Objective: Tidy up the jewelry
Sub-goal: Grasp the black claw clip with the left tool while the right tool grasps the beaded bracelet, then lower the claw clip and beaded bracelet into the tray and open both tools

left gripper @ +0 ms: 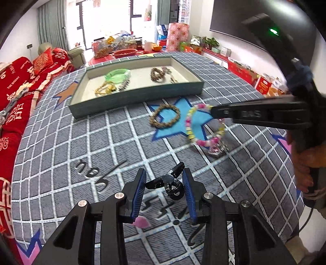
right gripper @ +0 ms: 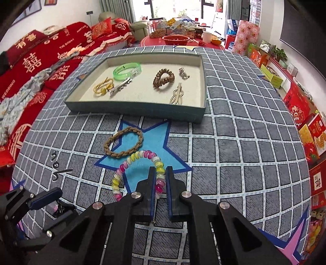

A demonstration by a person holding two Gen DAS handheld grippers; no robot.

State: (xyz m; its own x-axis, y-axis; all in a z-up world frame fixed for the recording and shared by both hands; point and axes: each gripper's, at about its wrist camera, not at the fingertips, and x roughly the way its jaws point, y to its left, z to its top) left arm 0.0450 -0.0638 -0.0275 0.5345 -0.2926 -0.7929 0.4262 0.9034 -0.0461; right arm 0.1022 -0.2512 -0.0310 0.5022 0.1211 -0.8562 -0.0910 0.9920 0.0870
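Home living room — red sofa (right gripper: 40, 53), curtains (left gripper: 52, 24), wall TV (left gripper: 240, 18).

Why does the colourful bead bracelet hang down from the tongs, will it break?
The bead bracelet probably drapes because its beads seem strung on something bendy; it sags from the right tongs. It looks light, pinched at just one spot. The glossy beads may be slippery, so it could slide out.
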